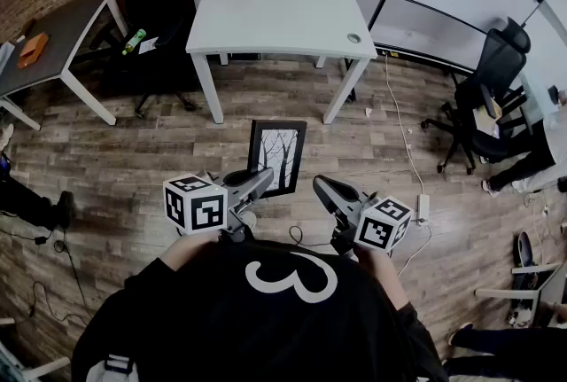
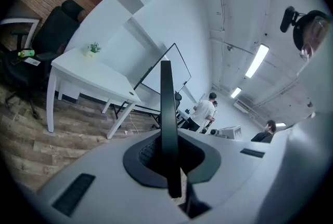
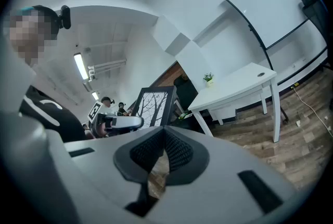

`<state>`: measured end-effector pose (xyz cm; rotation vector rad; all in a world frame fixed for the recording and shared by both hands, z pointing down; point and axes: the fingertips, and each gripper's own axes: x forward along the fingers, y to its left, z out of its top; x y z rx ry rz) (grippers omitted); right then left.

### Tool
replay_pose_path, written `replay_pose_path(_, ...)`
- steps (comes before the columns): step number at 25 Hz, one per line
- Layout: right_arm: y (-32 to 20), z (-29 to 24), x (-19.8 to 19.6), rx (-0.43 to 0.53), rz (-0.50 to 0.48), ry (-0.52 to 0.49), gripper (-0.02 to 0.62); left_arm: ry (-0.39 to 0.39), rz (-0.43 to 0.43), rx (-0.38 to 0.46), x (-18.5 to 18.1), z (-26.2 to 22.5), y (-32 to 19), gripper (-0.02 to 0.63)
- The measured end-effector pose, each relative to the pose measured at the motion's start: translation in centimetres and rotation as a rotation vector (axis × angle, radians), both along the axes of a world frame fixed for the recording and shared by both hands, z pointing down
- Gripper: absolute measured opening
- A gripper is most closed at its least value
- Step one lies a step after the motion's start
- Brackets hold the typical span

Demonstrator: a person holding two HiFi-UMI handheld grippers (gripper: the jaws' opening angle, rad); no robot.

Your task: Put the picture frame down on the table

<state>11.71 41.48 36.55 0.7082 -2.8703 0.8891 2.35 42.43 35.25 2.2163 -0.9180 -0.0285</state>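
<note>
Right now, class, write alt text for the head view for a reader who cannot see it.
From above, the left gripper clamps a black picture frame upright over the wooden floor. The right gripper is shut and empty beside it; a white table stands ahead.

Left claw (image 1: 266,177) clamped, right claw (image 1: 322,185) closed

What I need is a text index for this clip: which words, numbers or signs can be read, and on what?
"3": white, on the back of the person's black shirt.
No letters on the marker cubes, only black square patterns.
No text on the picture frame, only a tree print.
Too small to read: the label of the green bottle.
</note>
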Motion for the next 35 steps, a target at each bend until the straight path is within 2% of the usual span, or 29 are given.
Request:
replay_pose_path(12,0.1,1.2,-0.2,0.005,0.005,-0.003,0.023,-0.001,0.013,0.005,0.0,1.0,-0.3,0.028)
replay_pose_path(20,-2.0,1.7,-1.2,-0.004,0.020,-0.014,0.023,-0.007,0.023,0.003,-0.9,1.4,-2.2,0.028)
replay_pose_path(29,-7.8,0.2,-3.5,-0.040,0.032,-0.045,0.025,0.001,0.044,-0.045,-3.0,0.6,-8.3,0.028)
replay_pose_path(35,-10.5,1.3,-4.6,-0.072,0.047,-0.047,0.025,0.002,0.066,-0.068,-4.2,1.6,-11.2,0.028)
